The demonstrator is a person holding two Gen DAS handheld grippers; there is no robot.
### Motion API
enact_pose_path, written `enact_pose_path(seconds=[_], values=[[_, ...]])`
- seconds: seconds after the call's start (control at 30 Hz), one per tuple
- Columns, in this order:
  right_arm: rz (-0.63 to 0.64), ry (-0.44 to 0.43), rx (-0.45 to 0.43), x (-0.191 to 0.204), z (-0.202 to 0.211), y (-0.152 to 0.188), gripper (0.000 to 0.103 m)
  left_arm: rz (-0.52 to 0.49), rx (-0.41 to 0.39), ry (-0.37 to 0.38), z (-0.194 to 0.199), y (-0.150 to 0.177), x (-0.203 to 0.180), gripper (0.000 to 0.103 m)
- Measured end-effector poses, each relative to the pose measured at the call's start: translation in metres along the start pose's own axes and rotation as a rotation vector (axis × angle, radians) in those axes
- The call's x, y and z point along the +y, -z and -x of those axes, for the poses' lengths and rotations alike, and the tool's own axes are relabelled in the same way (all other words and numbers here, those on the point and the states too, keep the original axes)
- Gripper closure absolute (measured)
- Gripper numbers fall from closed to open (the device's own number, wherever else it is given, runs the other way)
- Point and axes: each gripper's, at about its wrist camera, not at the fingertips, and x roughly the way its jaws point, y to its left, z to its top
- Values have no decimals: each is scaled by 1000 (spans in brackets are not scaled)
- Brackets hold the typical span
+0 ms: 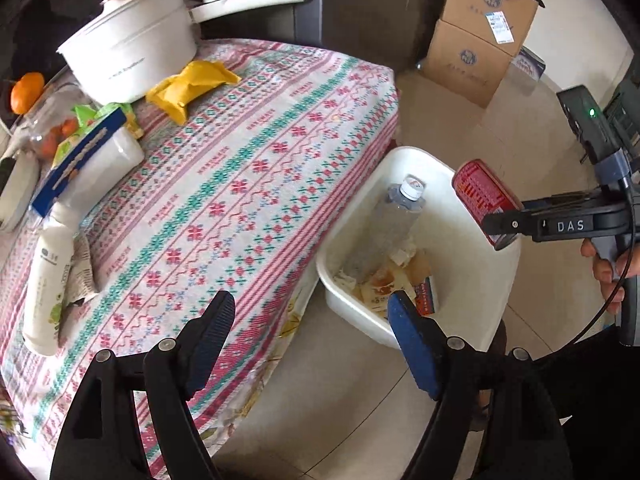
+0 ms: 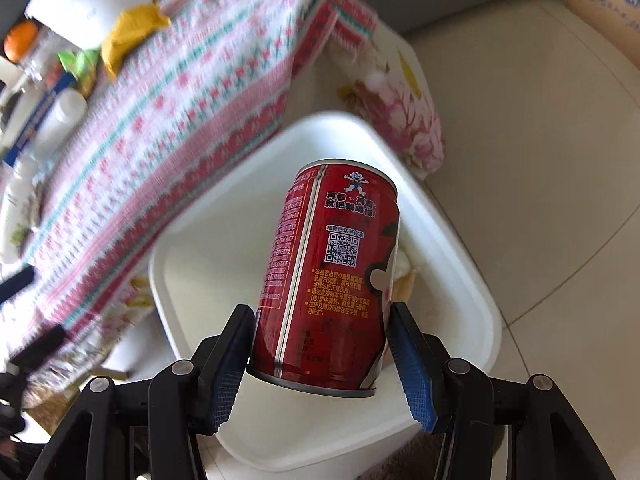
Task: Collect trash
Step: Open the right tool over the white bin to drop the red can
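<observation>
The right gripper [image 2: 320,344] holds a red can [image 2: 332,280]. Its two blue pads [image 2: 412,364] press on the sides of the can near the bottom. The can hangs in the air over a white bin [image 2: 452,264]. The bin sits on the floor just beside the table [image 1: 248,168].

From the left camera, the can [image 1: 480,196] is over the far edge of the bin [image 1: 472,280]. Inside the bin lie a clear plastic bottle [image 1: 388,224] and some paper scraps and wrappers [image 1: 396,284].

The left gripper [image 1: 312,340] is wide open and holds nothing. It hangs over the edge of the table, near the bin.

The table has a cloth with red and green patterns. On it sit a white pot [image 1: 132,52], a yellow wrapper [image 1: 192,84], a white tube [image 1: 44,280], a crumpled bit of newspaper [image 1: 82,272], a blue and white box [image 1: 84,164] and a jar [image 1: 52,128]. An orange [image 1: 26,92] lies by the pot. Two brown boxes [image 1: 476,36] stand on the floor, well apart from the bin.
</observation>
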Motion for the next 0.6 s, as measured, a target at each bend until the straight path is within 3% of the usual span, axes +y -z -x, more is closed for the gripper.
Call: enact_pose_path(seconds=[0.2,0.37,0.4,0.47,0.6], values=[[15,48,88,6,-33,0,44,99,-5,-17,9,10,39,22],[-5,38,147,8,-45,-2,42,155,-18,-27,19,17,64,22],[-4,39,148,8,-45,-2,41,163,-22,-30,22,18,68,22],[3,53,132,11,-42,-5,27,180,-34,-32,28,20,76,22],[25,59,87,21,-29,-9,25,220,-57,-35,40,24,95,22]])
